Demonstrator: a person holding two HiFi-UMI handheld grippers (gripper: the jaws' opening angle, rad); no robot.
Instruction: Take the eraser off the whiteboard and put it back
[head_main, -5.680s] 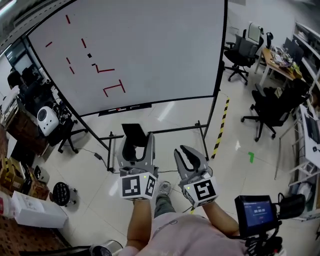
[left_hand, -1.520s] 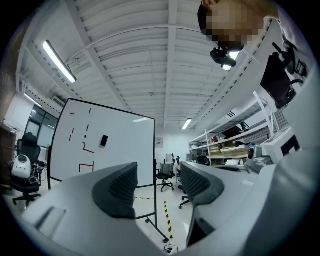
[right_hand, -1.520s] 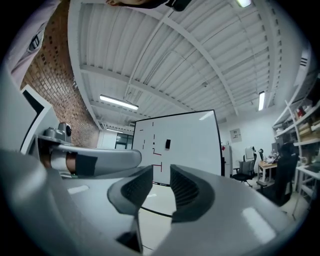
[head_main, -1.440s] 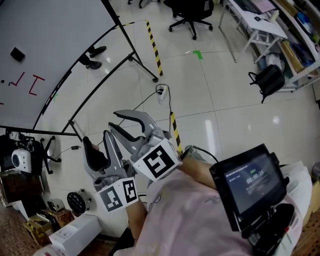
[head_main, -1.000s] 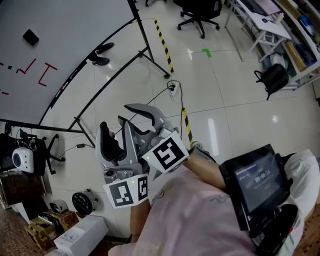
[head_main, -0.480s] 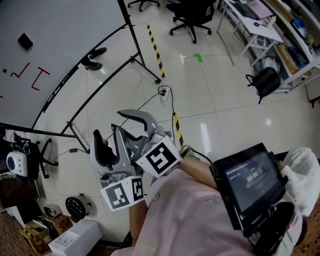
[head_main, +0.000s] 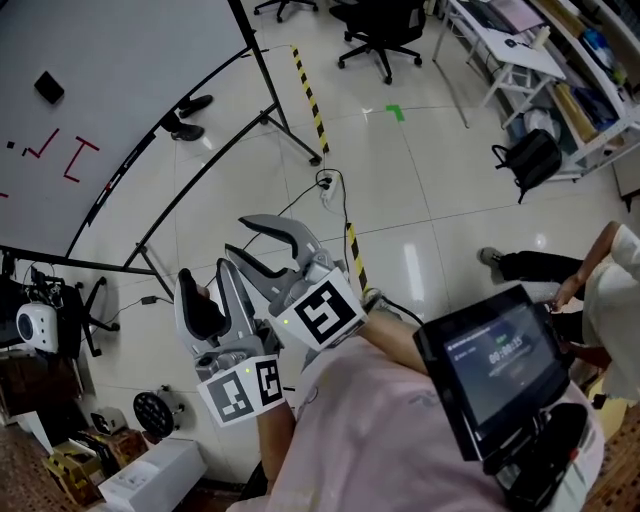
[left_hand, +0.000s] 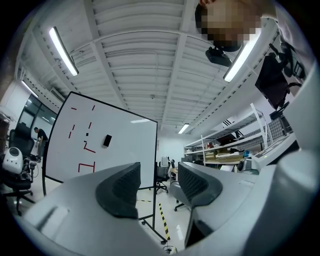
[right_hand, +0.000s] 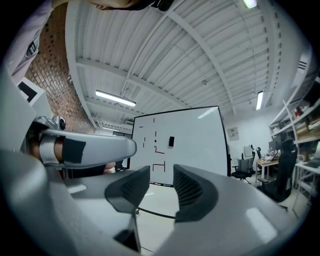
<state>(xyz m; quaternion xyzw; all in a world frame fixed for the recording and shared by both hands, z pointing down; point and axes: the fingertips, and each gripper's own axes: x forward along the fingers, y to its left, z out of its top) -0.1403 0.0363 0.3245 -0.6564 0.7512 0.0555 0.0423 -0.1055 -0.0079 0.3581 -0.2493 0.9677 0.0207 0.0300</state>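
The black eraser (head_main: 47, 87) sticks to the whiteboard (head_main: 130, 60) at the head view's top left, near red marks. It is far from both grippers. My left gripper (head_main: 208, 292) is held near my chest, open with nothing between its jaws. My right gripper (head_main: 255, 243) sits just right of it, also open and empty. In the left gripper view the eraser (left_hand: 107, 141) shows on the distant whiteboard (left_hand: 125, 145), above the left gripper (left_hand: 157, 182). The right gripper view shows the eraser (right_hand: 171, 141) beyond the right gripper (right_hand: 161, 185).
The whiteboard stand's black legs (head_main: 265, 110) reach across the glossy floor. Yellow-black tape (head_main: 310, 95) and a power strip (head_main: 325, 190) lie beyond my grippers. Office chairs (head_main: 375, 20), a desk (head_main: 510, 60) and a backpack (head_main: 530, 160) are at the right. Another person (head_main: 600, 290) stands close right.
Earlier my head faced the whiteboard; it now sits off to the left. In the last second the left gripper sank slightly and a person came into view at the right.
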